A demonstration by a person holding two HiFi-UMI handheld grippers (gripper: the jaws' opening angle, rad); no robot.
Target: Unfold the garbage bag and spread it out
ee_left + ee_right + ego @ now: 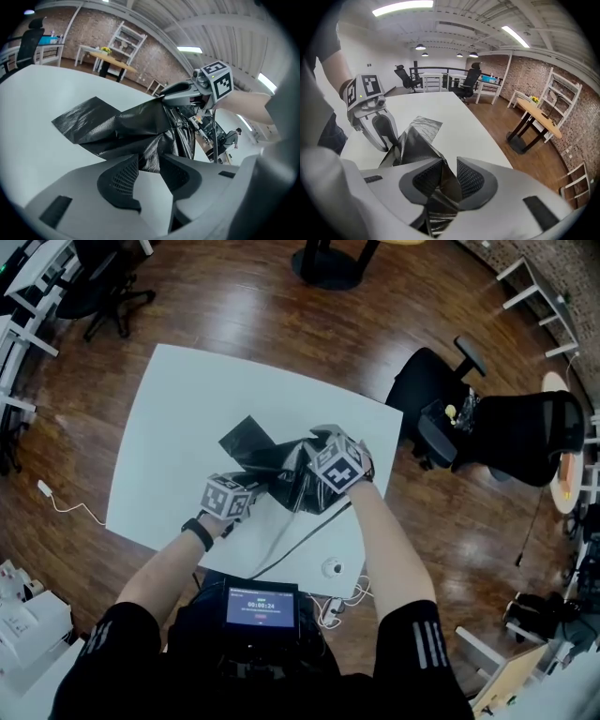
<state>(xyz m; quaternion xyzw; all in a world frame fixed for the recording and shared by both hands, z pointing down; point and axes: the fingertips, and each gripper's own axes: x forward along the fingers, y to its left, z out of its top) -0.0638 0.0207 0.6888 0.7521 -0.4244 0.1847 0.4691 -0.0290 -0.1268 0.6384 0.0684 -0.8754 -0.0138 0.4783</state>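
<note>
Edges and room: the black plastic garbage bag [272,465] sits crumpled on the near right part of the white rectangular surface [169,427]. One flat corner of it reaches toward the far left. We note wide bare surface to the left of the bag and beyond it. The near and right edges lie close to it.

Left hand-held gripper [150,164]: jaws partly closed, the tips pinching a bunched edge of the bag low over the surface. Right hand-held gripper [449,165]: jaws partway apart, with a raised fold of the bag standing between them, not clamped. The bag tents up between the two.

Counts: one bag, two hand-held grippers, one surface. Also on the surface are one small round white object [333,567] by the near edge and one thin black cable [291,547]. In the head view we count two chairs: a black office chair [506,432] at the right and a second black chair [103,287] at the far left.

Room: dark wood floor [234,315], brick wall [525,79], one wooden-topped table [543,117], one white shelf frame [567,98], one white floor cable [66,507].
</note>
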